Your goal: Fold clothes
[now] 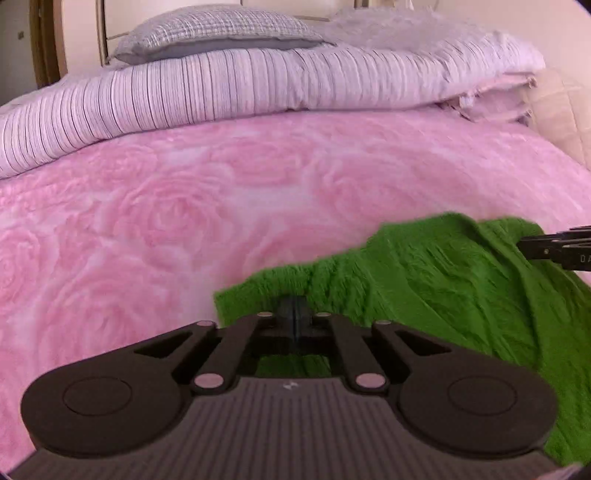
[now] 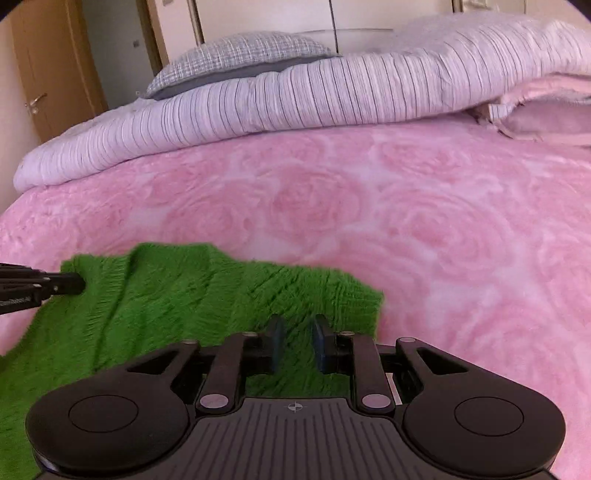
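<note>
A fuzzy green garment (image 1: 424,280) lies on the pink rose-pattern bedspread (image 1: 184,221), at the lower right of the left wrist view and the lower left of the right wrist view (image 2: 177,295). My left gripper (image 1: 294,314) is shut on the garment's near edge, its pads pressed together with green cloth around them. Its tip shows at the left edge of the right wrist view (image 2: 74,283). My right gripper (image 2: 298,341) is open, its blue pads a small gap apart just above the cloth. Its tip shows at the right edge of the left wrist view (image 1: 524,246), at the garment's far corner.
A striped lilac duvet (image 1: 184,99) is rolled across the far side of the bed, with a checked grey pillow (image 1: 221,33) on it. A wooden door (image 2: 44,74) stands at the far left. Pink bedspread (image 2: 406,221) stretches beyond the garment.
</note>
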Demonstrator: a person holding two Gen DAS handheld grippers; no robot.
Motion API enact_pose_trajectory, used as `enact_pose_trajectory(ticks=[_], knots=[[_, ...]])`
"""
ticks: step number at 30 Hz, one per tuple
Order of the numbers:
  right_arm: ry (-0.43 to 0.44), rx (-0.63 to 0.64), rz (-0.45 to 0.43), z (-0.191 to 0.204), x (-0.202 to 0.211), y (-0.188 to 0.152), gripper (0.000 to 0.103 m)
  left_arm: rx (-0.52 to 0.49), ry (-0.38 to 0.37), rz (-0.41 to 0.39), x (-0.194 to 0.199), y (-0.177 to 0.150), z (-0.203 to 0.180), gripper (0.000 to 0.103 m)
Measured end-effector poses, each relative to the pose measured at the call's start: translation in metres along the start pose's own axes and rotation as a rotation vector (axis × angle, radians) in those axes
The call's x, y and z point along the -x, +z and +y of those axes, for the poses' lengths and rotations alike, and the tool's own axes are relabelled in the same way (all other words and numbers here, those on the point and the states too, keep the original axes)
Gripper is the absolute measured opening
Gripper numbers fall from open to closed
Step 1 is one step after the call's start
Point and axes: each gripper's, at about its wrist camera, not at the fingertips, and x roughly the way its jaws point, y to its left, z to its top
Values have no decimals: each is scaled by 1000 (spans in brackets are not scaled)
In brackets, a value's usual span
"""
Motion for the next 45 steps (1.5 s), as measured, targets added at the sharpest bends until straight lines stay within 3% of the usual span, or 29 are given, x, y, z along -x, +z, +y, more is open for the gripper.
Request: enact_pose_trajectory(ticks=[4, 10, 11, 12, 13, 14, 15, 17, 18, 19, 20, 21, 26, 28, 30, 32, 34, 38, 40, 43, 45], knots=[[-24, -33, -21, -19, -8, 8, 20, 48, 27, 7, -5, 12, 5, 3], [5, -10, -30, -23, 22, 9, 20, 21, -33, -43, 40, 7, 7, 6], [5, -27, -31, -28, 26, 8, 21, 56, -34, -43, 42, 4, 15, 7], [6, -60, -33, -36, 27, 7, 23, 95, -35, -35, 41, 3, 23, 10], [10, -100, -32, -45, 28, 5, 26, 133, -36, -26, 40, 2, 31, 20], [17, -148, -28, -56, 29, 3, 34, 177, -57, -13, 36, 0, 37, 26], [31, -194, -27, -63, 29, 2, 45, 222, -78, -1, 32, -2, 44, 27], [73, -270, -18, -76, 27, -2, 48, 310, -132, 22, 21, -7, 53, 27], [94, -274, -9, -75, 24, -4, 48, 320, -125, 11, 16, -7, 52, 27], [114, -275, 1, -74, 21, -6, 48, 328, -116, 0, 12, -8, 51, 20], [101, -262, -4, -71, 20, -6, 30, 337, -107, -12, 8, -9, 50, 13], [85, -248, -10, -68, 20, -6, 10, 330, -97, -25, 8, -9, 49, 12], [-47, -201, -27, -68, 12, -1, 6, 163, 12, -34, 0, -6, 29, 15], [-37, -196, -10, -67, 12, 2, 12, 126, 40, -20, 5, 0, 25, 19], [-60, -177, 21, -65, 24, 7, 37, 113, 68, -21, 18, 3, 26, 19], [-89, -148, 24, -60, 44, 9, 40, 79, 143, -71, 43, 1, 27, 19], [-53, -119, -9, -53, 79, 3, 40, 63, 158, -87, 73, -4, 32, 18], [77, -63, -43, -38, 156, -18, 40, 74, -1, -48, 138, -40, 23, 15], [92, -24, -4, -24, 181, -42, 40, 48, -57, -12, 162, -64, 6, 15], [-34, -18, 40, -5, 197, -84, 40, 46, -58, 63, 177, -109, -18, 16], [-85, -32, 51, 1, 216, -113, 40, 69, -5, 75, 186, -137, -27, 16]])
